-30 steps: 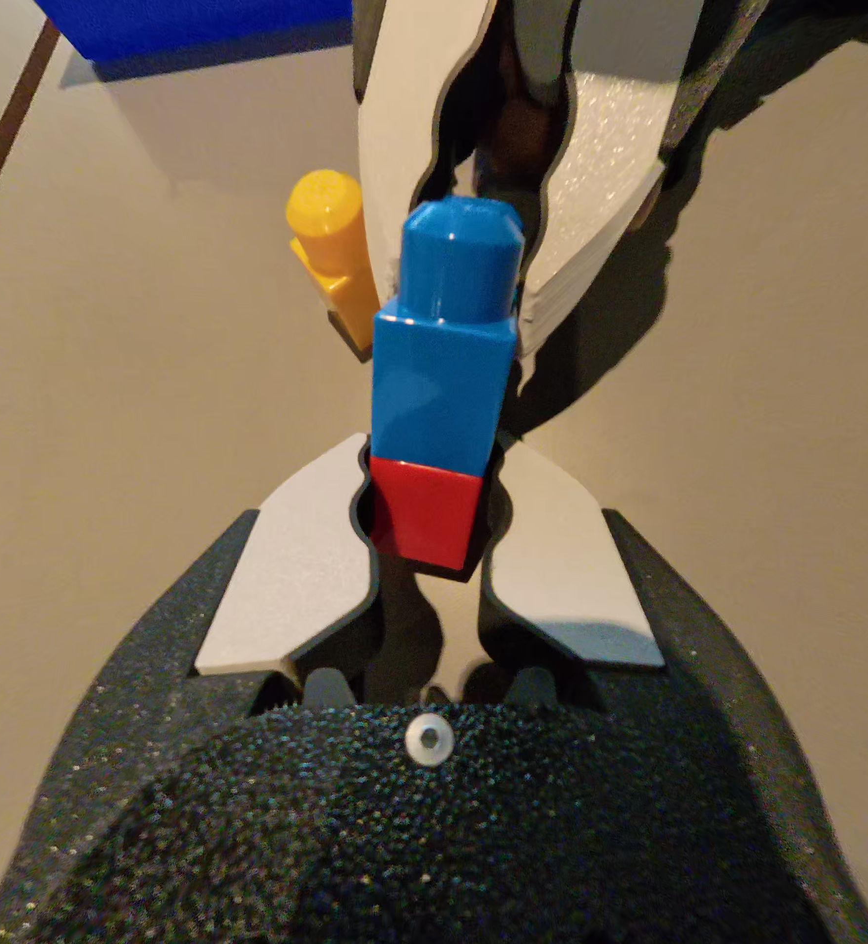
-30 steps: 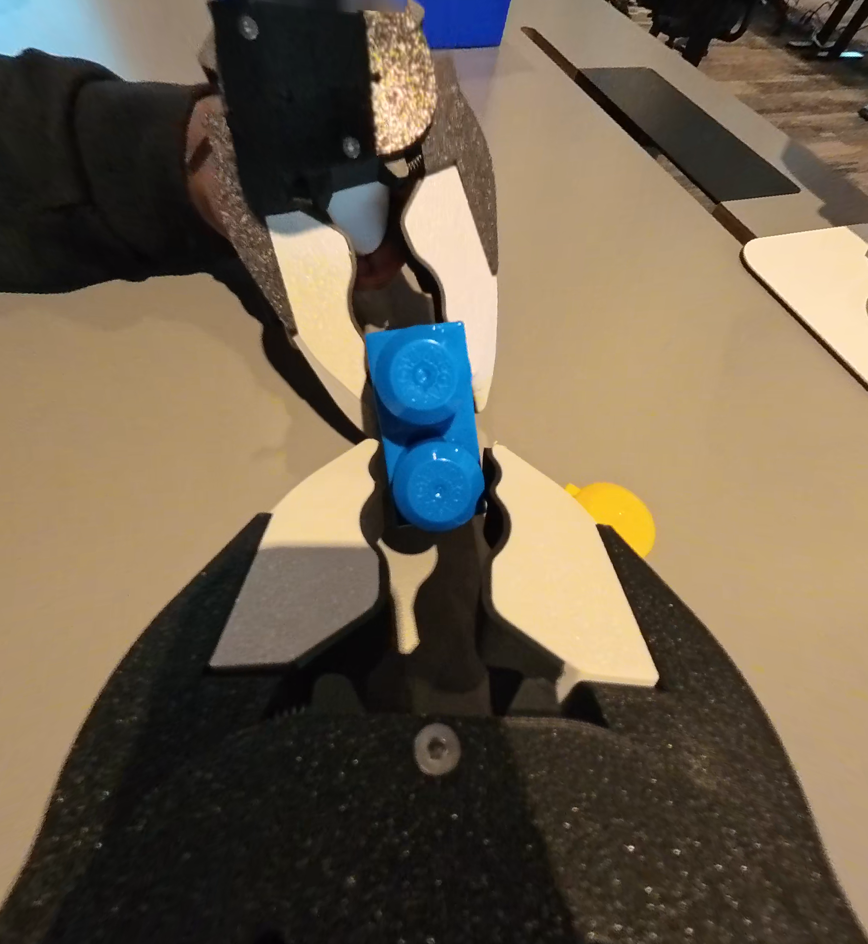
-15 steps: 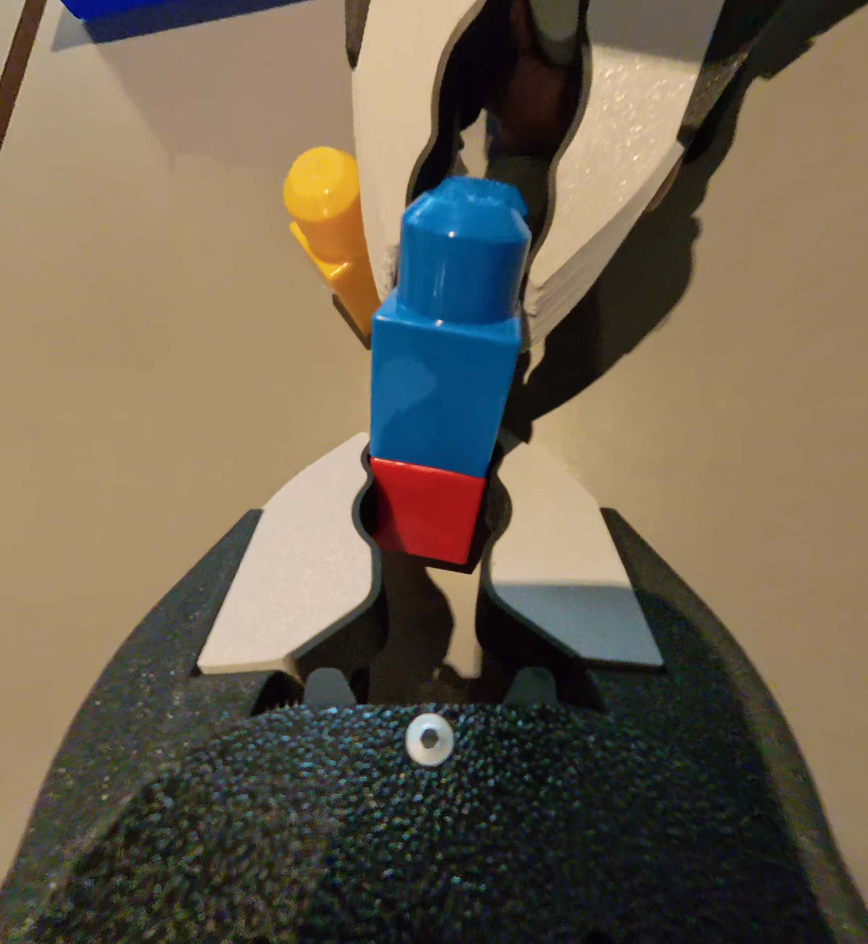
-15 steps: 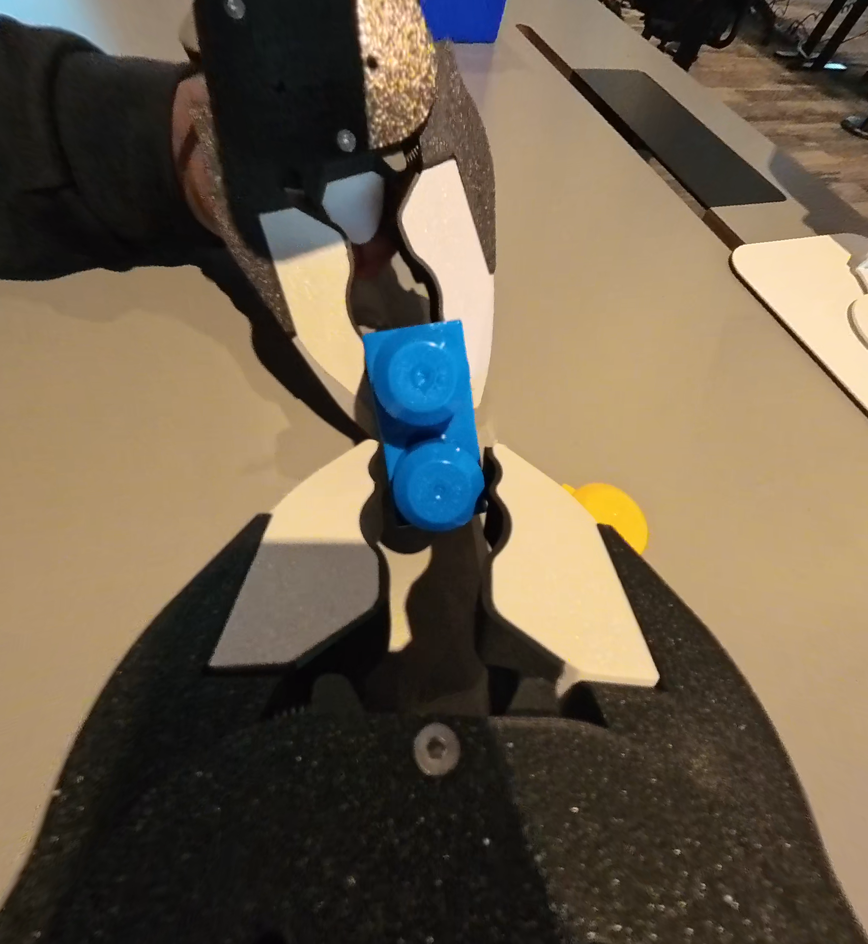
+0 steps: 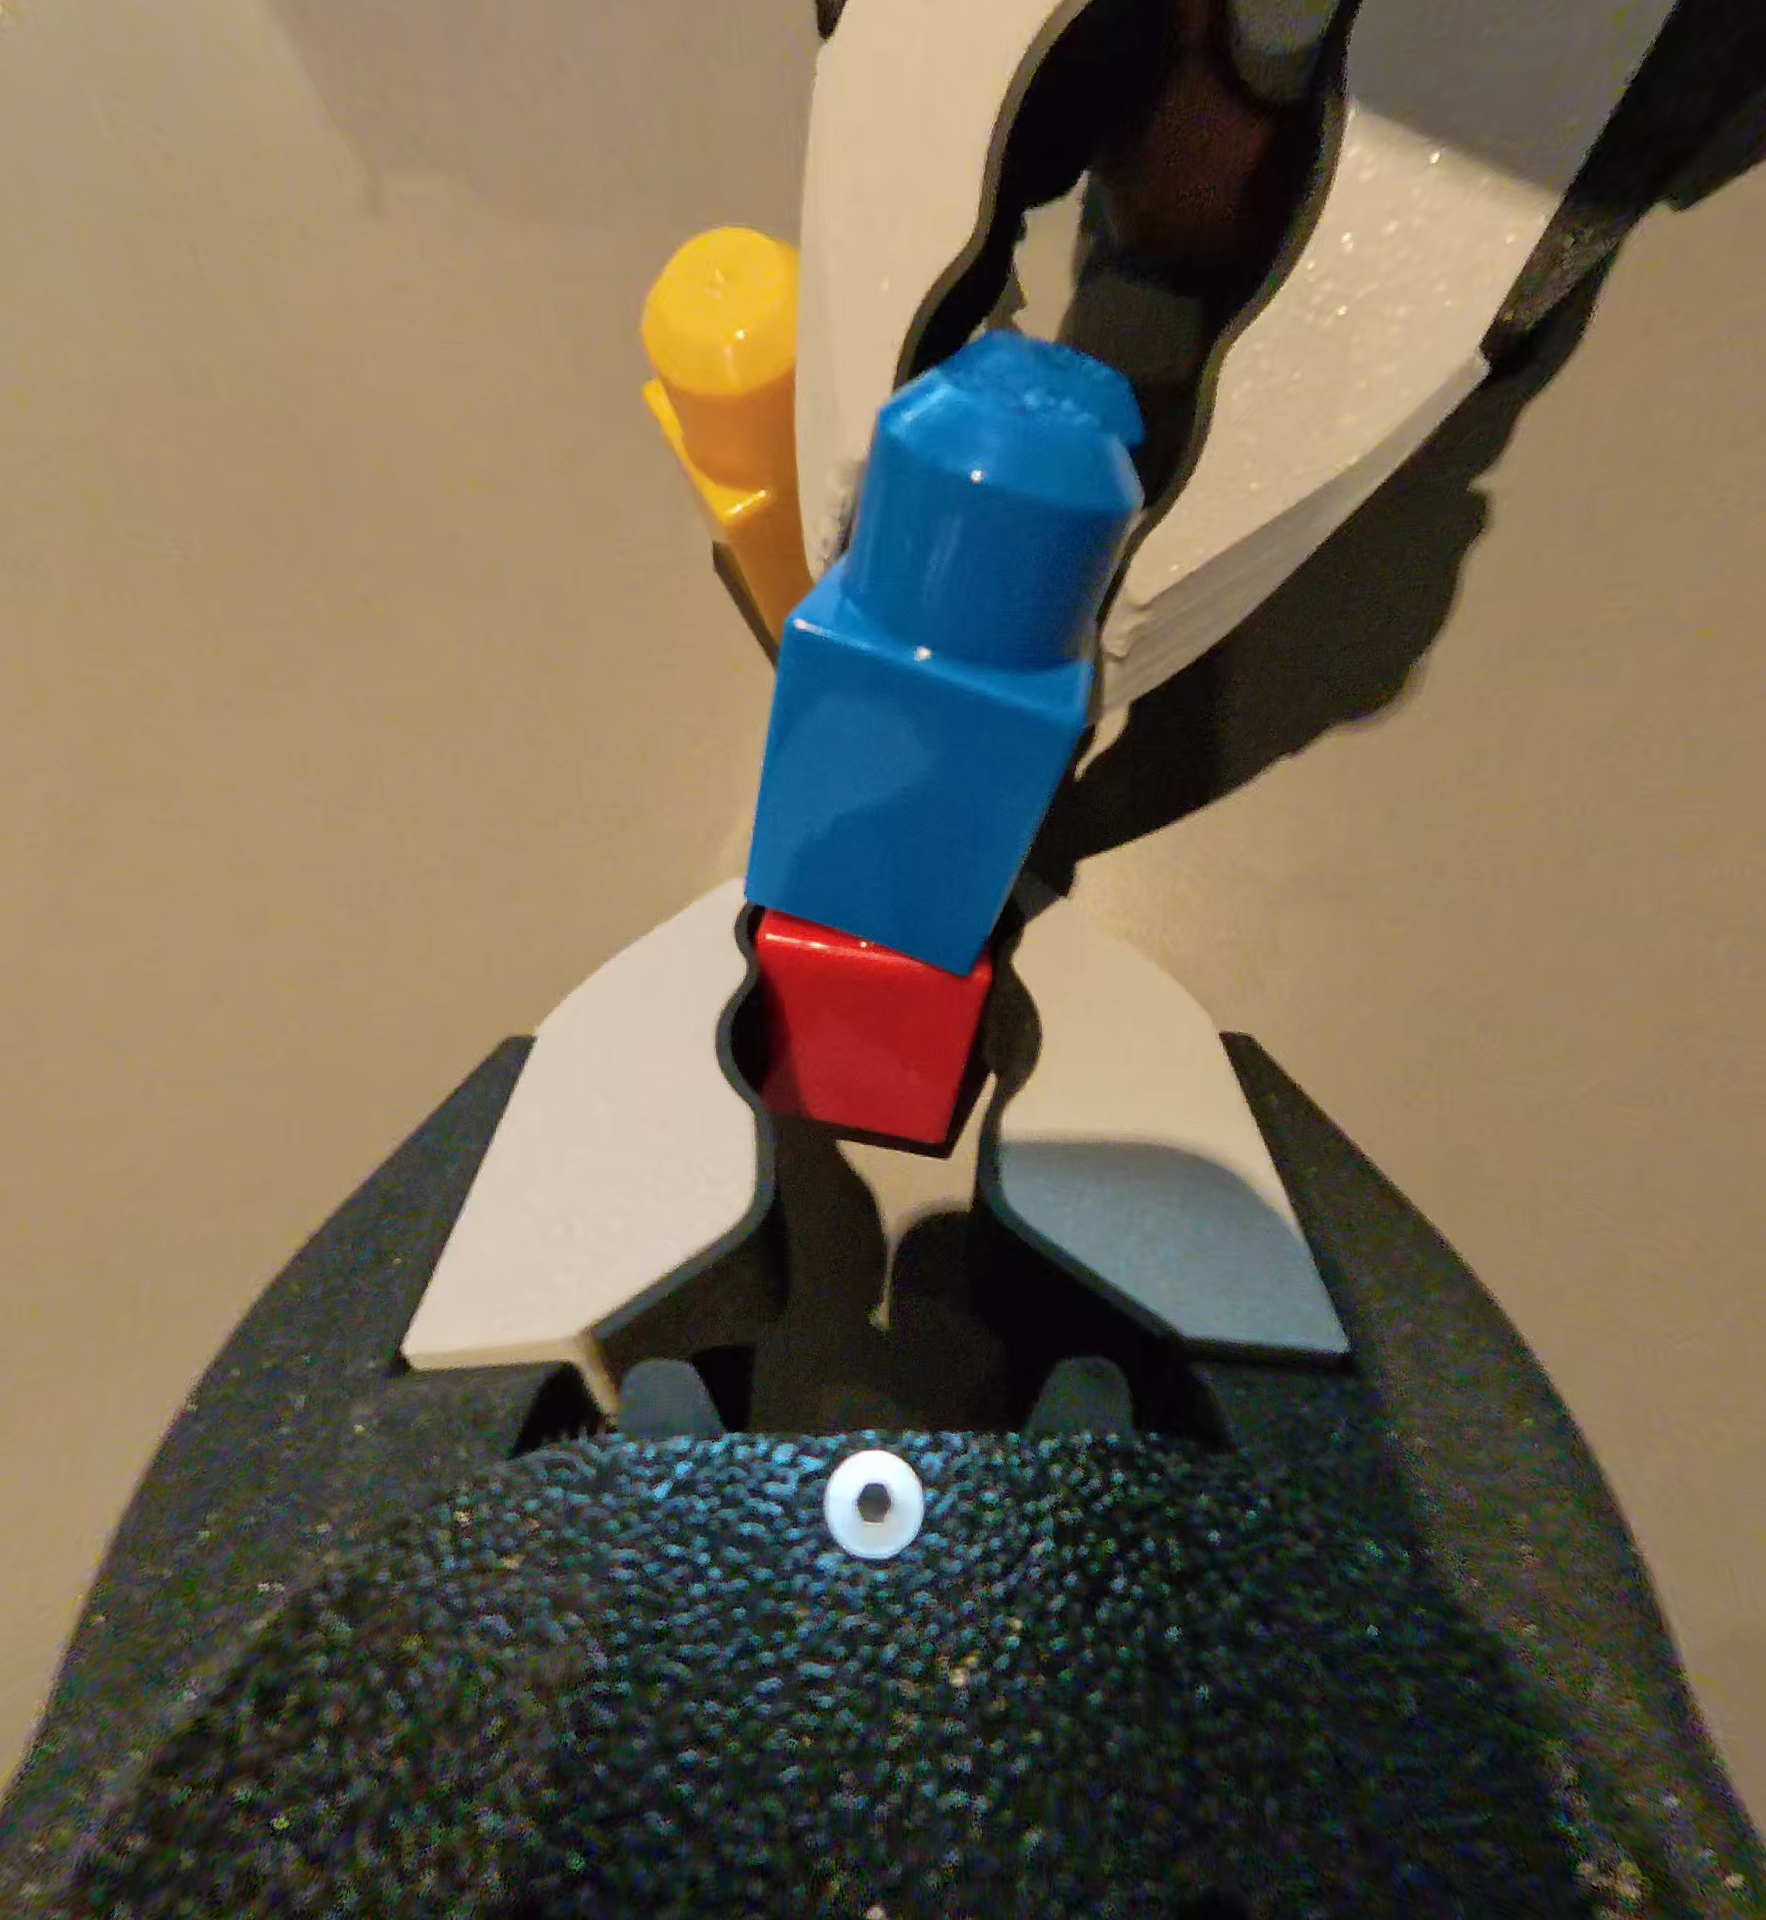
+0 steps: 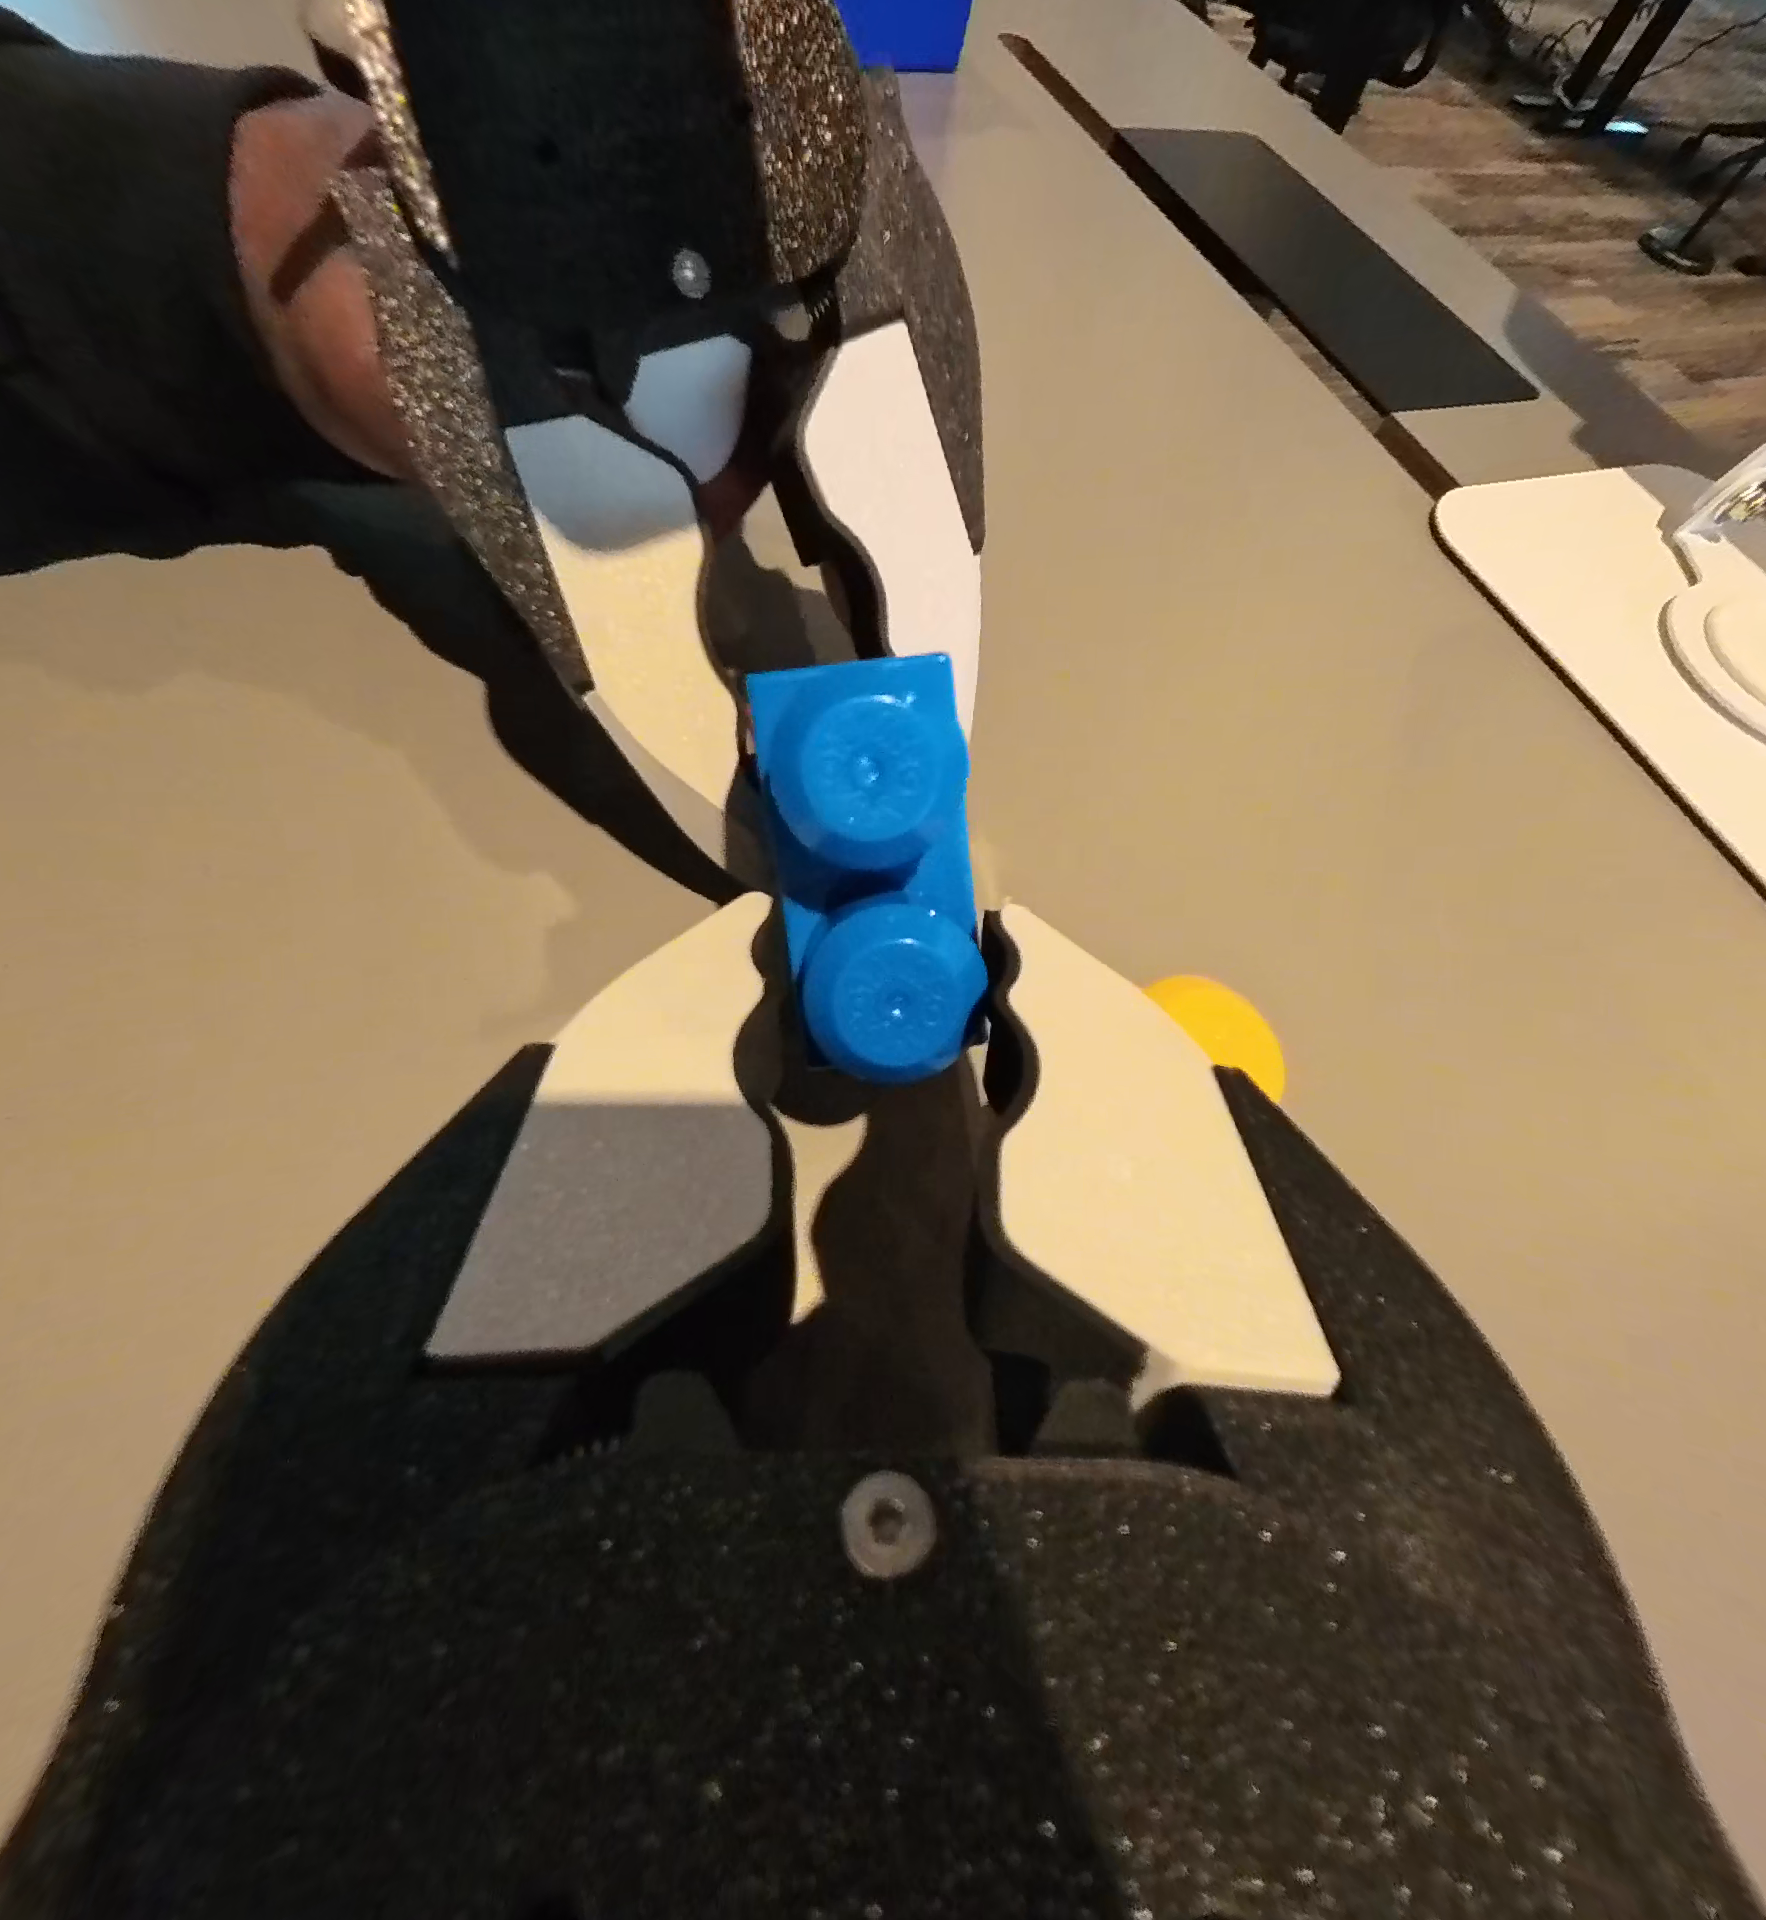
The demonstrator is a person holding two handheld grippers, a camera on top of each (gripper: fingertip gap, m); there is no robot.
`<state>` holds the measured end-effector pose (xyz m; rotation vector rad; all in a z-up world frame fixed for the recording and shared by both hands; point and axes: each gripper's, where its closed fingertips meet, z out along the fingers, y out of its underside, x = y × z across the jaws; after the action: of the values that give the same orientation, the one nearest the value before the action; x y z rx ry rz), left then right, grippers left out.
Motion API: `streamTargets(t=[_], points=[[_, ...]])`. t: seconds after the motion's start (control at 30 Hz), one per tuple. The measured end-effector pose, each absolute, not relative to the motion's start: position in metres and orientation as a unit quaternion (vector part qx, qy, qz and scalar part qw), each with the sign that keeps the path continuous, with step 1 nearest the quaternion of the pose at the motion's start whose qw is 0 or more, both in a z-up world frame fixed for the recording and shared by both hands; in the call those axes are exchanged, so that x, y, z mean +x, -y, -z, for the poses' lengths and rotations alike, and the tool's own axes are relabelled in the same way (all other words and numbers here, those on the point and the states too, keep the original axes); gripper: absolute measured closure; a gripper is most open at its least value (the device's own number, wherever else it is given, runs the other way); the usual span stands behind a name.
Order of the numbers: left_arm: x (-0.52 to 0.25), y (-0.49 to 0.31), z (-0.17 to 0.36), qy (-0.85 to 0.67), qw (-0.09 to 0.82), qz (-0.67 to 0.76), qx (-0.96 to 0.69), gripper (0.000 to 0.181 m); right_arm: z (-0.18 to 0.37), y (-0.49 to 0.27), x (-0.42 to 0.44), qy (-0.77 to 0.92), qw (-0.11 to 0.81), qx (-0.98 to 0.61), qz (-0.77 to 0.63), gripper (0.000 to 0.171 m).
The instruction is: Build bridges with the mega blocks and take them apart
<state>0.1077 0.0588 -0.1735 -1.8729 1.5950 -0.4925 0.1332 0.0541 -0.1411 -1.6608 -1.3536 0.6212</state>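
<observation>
A two-stud blue block (image 5: 920,748) sits tilted atop a red block (image 5: 863,1023), a yellow block (image 5: 733,416) standing beside

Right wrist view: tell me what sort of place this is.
Probably an office or lab workspace: a long smooth tan tabletop, black chair and desk bases on wood-look flooring, and a white rounded-corner mat.

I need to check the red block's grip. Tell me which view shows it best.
The left wrist view: the red block sits between the left gripper fingers, under the blue block. In the right wrist view the blue block hides it almost entirely.
</observation>
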Motion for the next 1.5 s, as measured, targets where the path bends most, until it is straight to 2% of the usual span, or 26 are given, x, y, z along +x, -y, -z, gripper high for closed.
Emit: streamTargets(t=[0.43,1.0,1.37,1.5], points=[[0.107,-0.062,0.174,-0.591,0.304,0.167,-0.728,0.143,0.140,-0.057,0.135,0.545,0.450,-0.669,-0.229,0.136],[0.103,-0.066,0.175,-0.597,0.313,0.150,-0.723,0.144,0.128,-0.058,0.144,0.469,0.380,-0.684,-0.409,0.136],[0.100,-0.069,0.175,-0.567,0.313,0.200,-0.735,0.144,0.132,-0.053,0.149,0.548,0.405,-0.669,-0.298,0.136],[0.100,-0.070,0.175,-0.563,0.313,0.210,-0.736,0.144,0.137,-0.044,0.155,0.584,0.375,-0.666,-0.275,0.136]])
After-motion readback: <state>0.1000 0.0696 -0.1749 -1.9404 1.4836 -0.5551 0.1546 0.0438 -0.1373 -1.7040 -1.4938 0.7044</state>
